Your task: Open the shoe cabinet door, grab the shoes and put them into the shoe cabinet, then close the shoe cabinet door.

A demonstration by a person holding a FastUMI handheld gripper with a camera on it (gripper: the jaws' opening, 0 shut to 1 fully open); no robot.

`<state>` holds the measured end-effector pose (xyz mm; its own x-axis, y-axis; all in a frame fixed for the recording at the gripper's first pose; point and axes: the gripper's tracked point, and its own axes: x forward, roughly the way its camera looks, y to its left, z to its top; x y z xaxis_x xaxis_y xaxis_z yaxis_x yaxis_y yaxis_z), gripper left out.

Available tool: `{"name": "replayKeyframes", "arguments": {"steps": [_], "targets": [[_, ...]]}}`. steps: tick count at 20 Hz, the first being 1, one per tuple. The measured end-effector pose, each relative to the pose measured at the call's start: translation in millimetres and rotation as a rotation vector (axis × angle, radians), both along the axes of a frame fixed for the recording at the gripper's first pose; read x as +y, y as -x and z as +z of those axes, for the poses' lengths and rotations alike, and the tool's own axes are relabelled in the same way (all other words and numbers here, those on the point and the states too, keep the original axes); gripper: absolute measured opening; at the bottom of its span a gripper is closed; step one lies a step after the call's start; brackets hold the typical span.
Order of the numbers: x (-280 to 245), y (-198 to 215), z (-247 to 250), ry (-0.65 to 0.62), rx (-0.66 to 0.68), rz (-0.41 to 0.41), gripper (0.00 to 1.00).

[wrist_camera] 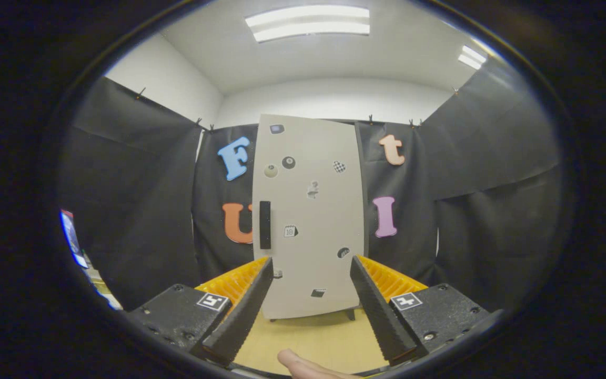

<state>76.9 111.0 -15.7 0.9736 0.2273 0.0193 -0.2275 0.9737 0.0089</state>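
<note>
A: Nearest of all is a fingertip (295,360), poking up low between the fingers of the hand-held gripper (311,273). I'd guess it belongs to whoever carries the tool, though the rest of the person is hidden

B: And the gripper itself?

A: Fingers spread wide apart, nothing between them and nothing touched. They point straight at the shoe cabinet (308,210), which stands beyond them on a pale wooden floor (308,337), backed against the black cloth wall (134,210)

B: Going across from the left, what's on the door?

A: First the dark upright handle (264,225) near the left edge, then small stickers scattered over the panel. The door lies flush, shut

B: Any shoes?

A: I can't point to any, so I can't say whether they sit inside. A shut door and free fingers would suit a cabinet waiting to be opened, or one already filled and closed

B: Why hold it like that?

A: Squared up, fingers wide, it looks ready for that handle, but that's only my reading
</note>
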Motion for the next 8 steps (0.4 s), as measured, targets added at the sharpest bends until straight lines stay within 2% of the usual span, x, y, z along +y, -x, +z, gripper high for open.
{"name": "replayKeyframes", "arguments": {"steps": [8], "targets": [[-9.4,10.4,1.9,0.008,-0.011,-0.017,0.97]]}}
